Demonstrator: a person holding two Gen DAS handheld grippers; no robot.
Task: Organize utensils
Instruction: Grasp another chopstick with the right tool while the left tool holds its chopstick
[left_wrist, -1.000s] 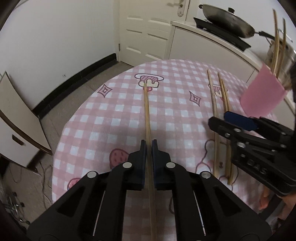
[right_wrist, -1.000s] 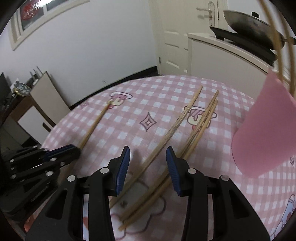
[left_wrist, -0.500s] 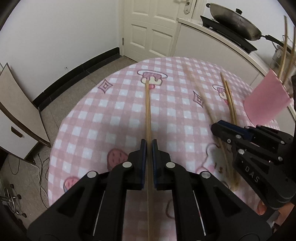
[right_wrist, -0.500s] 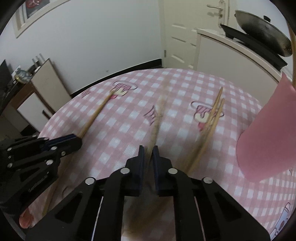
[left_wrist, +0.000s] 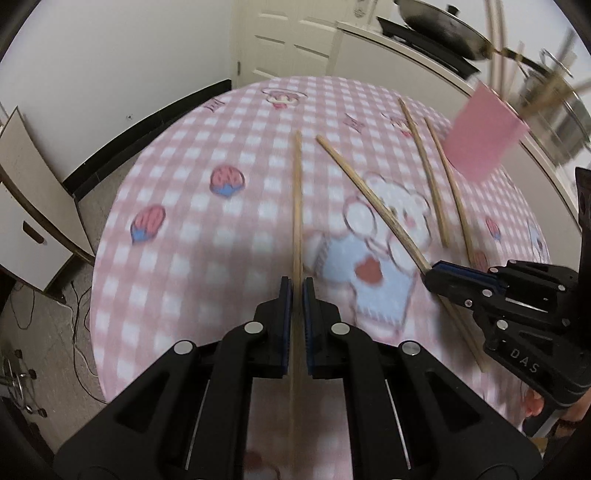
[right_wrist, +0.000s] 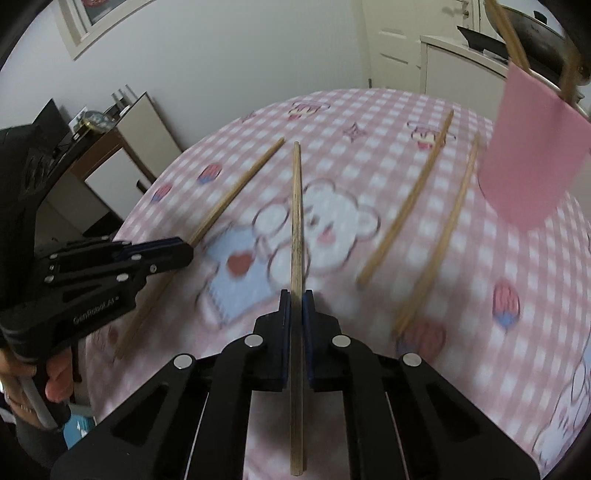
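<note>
My left gripper (left_wrist: 297, 286) is shut on a bamboo chopstick (left_wrist: 296, 206) that sticks out ahead, above the pink checked tablecloth (left_wrist: 177, 236). My right gripper (right_wrist: 296, 295) is shut on a second chopstick (right_wrist: 296, 214). In the left wrist view the right gripper (left_wrist: 430, 275) shows at the right with its chopstick (left_wrist: 369, 195); in the right wrist view the left gripper (right_wrist: 186, 253) shows at the left with its chopstick (right_wrist: 240, 192). Two more chopsticks (right_wrist: 410, 206) (right_wrist: 445, 236) lie on the cloth. A pink cup (right_wrist: 532, 158) at the right holds several chopsticks.
The round table drops off to the floor at the left, where a low cabinet (left_wrist: 26, 221) and cables (left_wrist: 77, 310) are. Behind the table stand a door (left_wrist: 291, 40) and a counter with a wok (left_wrist: 436, 26). A hand (right_wrist: 55, 376) holds the left gripper's handle.
My right gripper has shut on one of the chopsticks lying on the cloth and lifted it. Both grippers have moved across the table with their chopsticks, the cartoon bear print now below them.
</note>
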